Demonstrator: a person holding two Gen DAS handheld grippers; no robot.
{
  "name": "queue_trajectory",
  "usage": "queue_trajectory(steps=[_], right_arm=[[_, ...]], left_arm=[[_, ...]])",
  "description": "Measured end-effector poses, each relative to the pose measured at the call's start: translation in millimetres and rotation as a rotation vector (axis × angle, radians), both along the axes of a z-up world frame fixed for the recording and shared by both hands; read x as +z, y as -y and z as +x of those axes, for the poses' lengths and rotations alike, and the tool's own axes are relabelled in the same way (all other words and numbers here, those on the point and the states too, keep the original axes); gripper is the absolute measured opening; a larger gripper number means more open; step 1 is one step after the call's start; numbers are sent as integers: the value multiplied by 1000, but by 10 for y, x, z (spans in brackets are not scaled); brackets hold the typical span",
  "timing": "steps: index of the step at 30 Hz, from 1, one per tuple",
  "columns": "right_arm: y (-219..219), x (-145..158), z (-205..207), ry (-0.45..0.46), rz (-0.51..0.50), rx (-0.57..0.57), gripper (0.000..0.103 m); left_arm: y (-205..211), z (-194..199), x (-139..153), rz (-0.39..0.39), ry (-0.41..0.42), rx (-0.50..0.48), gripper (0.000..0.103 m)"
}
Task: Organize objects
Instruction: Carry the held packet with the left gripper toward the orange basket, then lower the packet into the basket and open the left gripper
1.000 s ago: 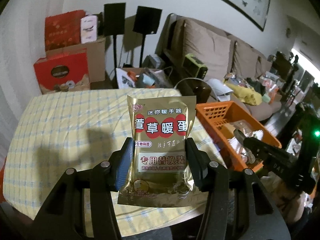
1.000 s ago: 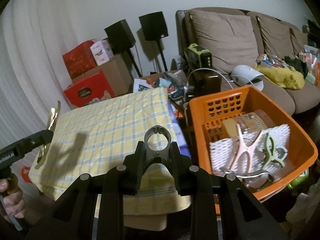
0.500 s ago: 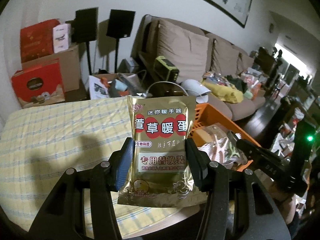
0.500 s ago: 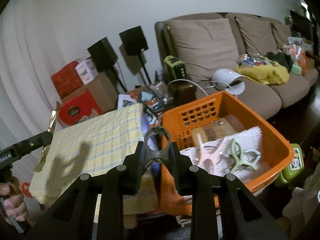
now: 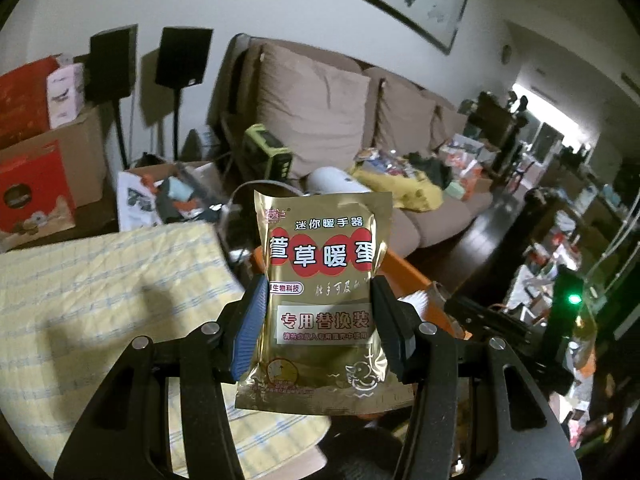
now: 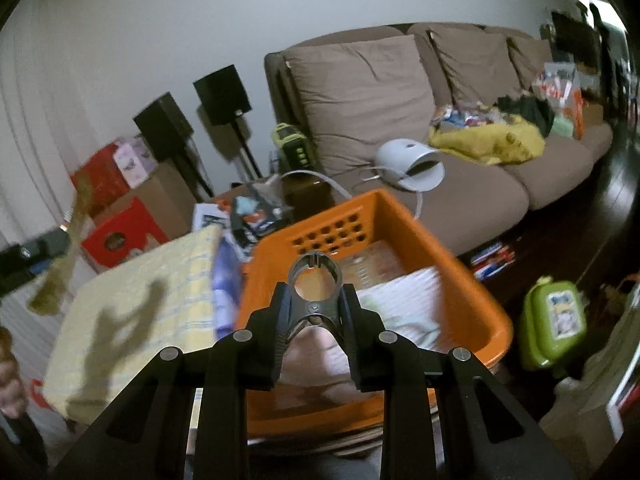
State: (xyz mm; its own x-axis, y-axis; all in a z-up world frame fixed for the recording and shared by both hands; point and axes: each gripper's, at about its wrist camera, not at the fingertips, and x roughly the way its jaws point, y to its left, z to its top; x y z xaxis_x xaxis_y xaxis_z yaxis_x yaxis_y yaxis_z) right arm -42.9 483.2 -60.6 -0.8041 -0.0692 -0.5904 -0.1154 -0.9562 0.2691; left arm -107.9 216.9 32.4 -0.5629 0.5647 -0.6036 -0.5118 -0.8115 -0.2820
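My left gripper (image 5: 318, 320) is shut on a gold foil packet (image 5: 320, 280) with red circles and Chinese print, held upright in the air; the packet hides most of the orange basket (image 5: 404, 276) behind it. My right gripper (image 6: 314, 312) is shut on a grey plastic clip (image 6: 315, 284) whose round loop sticks up between the fingers. It hangs over the near side of the orange basket (image 6: 400, 220), which holds white foam netting (image 6: 400, 296) and blurred items. The left gripper with the packet (image 6: 60, 256) shows edge-on at the far left.
A table with a yellow checked cloth (image 5: 100, 292) lies left of the basket. Behind stand a brown sofa (image 6: 380, 92) with clutter, two black speakers (image 6: 222, 94), red and cardboard boxes (image 5: 32, 184). A green container (image 6: 554, 320) sits on the dark floor at right.
Both hands have swung right, away from the checked table toward the basket and sofa. The basket now fills the right wrist view. Both grips are unchanged.
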Motion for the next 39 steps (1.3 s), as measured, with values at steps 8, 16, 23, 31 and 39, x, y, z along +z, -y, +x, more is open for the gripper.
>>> queue_trajectory(steps=[8,16,23,31,39], right_arm=[[-265,-83,-214,98,147,71,25],[-237,-388,-299,125,71,146,25],[-195,-424,-317,85,-64,236,25],[-53,-599,-325,102,-92,266,25],[-176,-517,-268,59,-2,130,25]], left_arm=[[-255,-171,-145,23,58,11,50],[-266,-206,-412,-4,115,64,50],[-378,-241,-641,3,171,73,50],[-723,-149,-955,12,244,-31,51],[-1172,-83,-1139,-104,119,-32,51]])
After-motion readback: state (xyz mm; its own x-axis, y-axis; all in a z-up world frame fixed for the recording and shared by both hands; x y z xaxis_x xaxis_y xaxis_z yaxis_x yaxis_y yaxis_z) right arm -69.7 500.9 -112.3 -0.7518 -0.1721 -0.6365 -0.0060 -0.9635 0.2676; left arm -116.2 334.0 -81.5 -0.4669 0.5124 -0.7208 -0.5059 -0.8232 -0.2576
